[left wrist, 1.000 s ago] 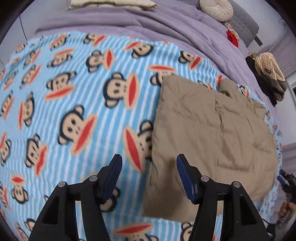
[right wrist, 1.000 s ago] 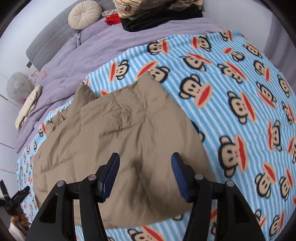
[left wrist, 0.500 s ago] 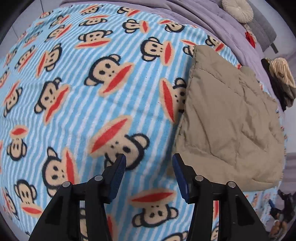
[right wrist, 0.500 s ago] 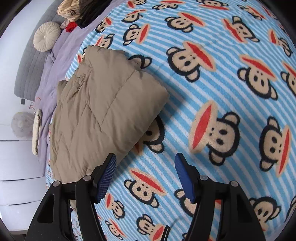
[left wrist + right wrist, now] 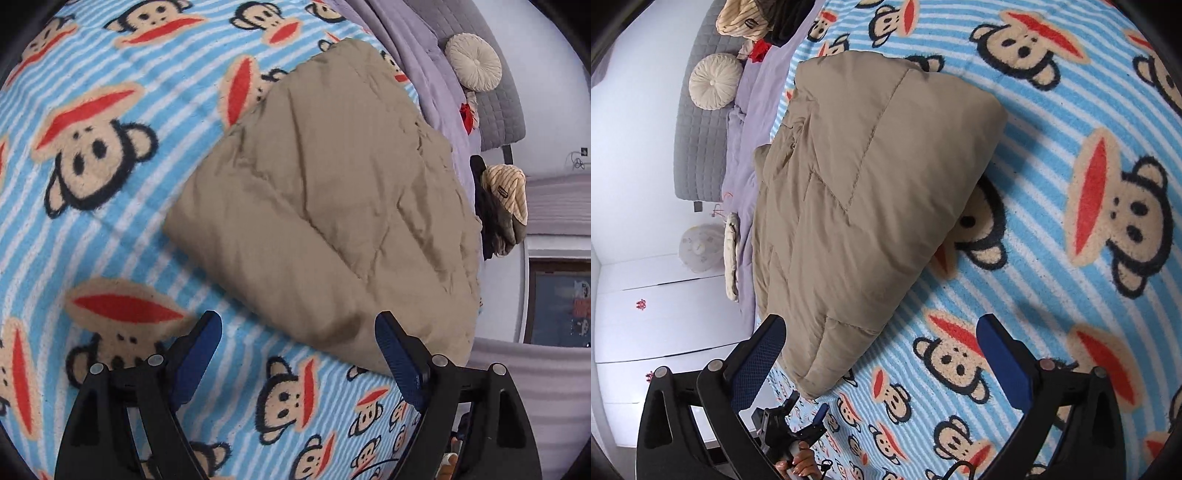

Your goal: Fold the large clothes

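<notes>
I see the folded tan quilted padded garment [image 5: 325,206] lying on the blue-striped monkey-print fleece blanket [image 5: 110,229] covering the bed. My left tongs [image 5: 297,334] and right tongs [image 5: 881,338] are both opening, gripping nothing, each straddling a near corner.

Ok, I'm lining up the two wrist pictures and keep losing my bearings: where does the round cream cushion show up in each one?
Left wrist view: the round cream cushion sits at the upper right, against the grey headboard.
Right wrist view: the same cushion sits at the upper left, again on the headboard.
Shared landmark: the folded tan quilted garment on the monkey-print blanket lies between the cushion and the camera in both.
</notes>
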The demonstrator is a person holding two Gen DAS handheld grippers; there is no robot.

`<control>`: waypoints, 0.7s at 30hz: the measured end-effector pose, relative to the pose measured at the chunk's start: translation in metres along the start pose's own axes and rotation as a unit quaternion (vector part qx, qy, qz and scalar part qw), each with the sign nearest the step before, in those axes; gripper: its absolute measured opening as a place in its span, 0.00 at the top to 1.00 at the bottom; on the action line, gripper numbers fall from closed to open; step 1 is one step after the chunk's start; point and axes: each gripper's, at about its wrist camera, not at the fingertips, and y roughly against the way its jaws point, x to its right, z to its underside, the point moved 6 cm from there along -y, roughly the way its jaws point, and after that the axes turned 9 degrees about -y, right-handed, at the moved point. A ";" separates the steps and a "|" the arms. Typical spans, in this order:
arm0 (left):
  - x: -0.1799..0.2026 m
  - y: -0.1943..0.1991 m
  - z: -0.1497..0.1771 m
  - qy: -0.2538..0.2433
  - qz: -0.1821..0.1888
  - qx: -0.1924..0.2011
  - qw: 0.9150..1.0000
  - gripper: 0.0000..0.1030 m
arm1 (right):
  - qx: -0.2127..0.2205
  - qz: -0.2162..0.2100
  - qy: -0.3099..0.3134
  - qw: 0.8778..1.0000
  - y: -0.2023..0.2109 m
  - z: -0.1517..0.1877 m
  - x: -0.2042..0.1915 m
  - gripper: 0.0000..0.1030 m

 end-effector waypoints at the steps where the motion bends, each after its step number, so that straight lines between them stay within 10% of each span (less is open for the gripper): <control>1: 0.001 0.001 -0.003 -0.006 -0.002 0.001 1.000 0.17 | -0.003 0.000 0.003 1.000 -0.001 0.001 0.000 0.00; 21: 0.026 -0.062 -0.057 0.037 0.031 0.029 0.998 0.17 | -0.031 -0.066 -0.008 0.997 -0.068 -0.027 -0.024 0.00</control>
